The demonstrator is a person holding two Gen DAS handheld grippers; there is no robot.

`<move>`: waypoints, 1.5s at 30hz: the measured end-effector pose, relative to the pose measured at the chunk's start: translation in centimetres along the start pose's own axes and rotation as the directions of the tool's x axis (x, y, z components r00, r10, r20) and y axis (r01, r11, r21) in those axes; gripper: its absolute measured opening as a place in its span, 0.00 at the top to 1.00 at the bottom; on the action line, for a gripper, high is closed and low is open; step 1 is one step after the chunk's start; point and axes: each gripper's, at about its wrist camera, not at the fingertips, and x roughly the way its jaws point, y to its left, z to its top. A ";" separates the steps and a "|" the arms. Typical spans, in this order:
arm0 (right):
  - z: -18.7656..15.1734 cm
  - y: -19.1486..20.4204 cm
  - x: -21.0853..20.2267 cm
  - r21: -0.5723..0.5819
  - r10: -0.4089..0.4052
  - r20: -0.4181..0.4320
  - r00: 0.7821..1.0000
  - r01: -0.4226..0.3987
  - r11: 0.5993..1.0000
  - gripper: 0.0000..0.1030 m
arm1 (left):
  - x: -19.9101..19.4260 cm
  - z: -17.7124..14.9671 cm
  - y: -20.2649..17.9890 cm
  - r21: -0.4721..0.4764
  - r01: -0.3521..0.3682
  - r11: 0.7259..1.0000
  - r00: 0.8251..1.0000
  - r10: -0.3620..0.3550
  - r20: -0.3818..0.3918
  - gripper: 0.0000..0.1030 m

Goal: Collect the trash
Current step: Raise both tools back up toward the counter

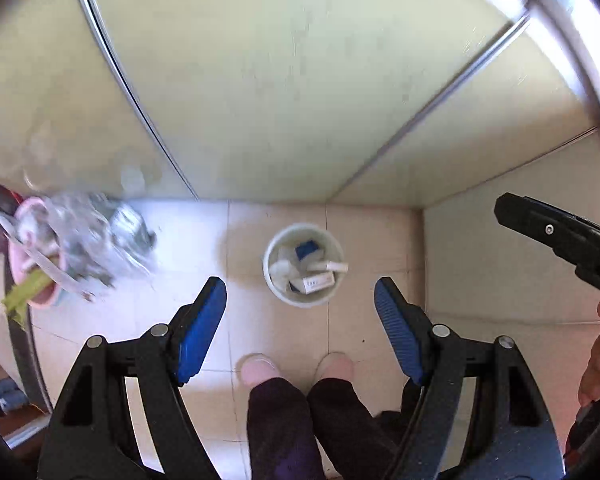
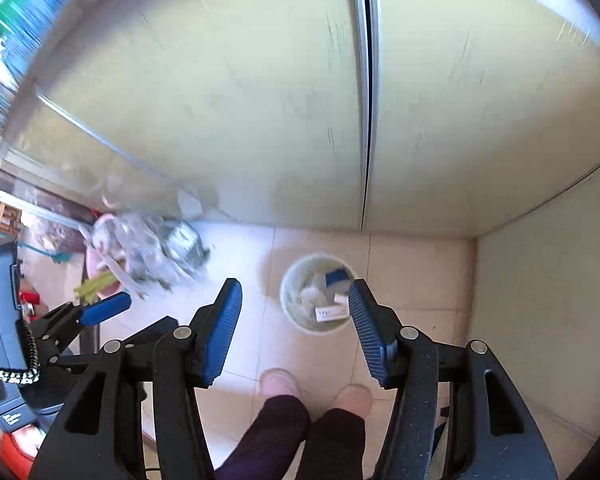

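Note:
A round white bin (image 1: pixel 278 286) (image 2: pixel 290 312) stands on the tiled floor below both grippers, holding white and blue packets and crumpled paper. My left gripper (image 1: pixel 300 320) hangs high above it, pointing down, open with nothing between its blue pads (image 1: pixel 202 328). My right gripper (image 2: pixel 296 328) is also well above the bin, open and empty; its right pad (image 2: pixel 366 328) overlaps the bin's rim in the picture. The right gripper's black finger (image 1: pixel 556 236) shows at the right of the left wrist view, and the left gripper's blue finger (image 2: pixel 104 308) at the left of the right wrist view.
Pale green cabinet doors (image 1: pixel 280 92) (image 2: pixel 260 100) rise behind the bin. A pink basin (image 1: pixel 36 256) (image 2: pixel 100 264) with a crumpled clear bag and green scraps sits at the left. The person's pink slippers (image 1: pixel 260 368) (image 2: pixel 278 384) and dark trousers stand just before the bin.

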 end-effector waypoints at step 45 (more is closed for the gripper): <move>23.8 -5.2 -28.7 -0.018 -0.041 0.488 0.872 0.057 0.998 0.36 | -31.0 28.9 -11.7 0.023 -0.050 0.998 0.872 0.033 0.489 0.23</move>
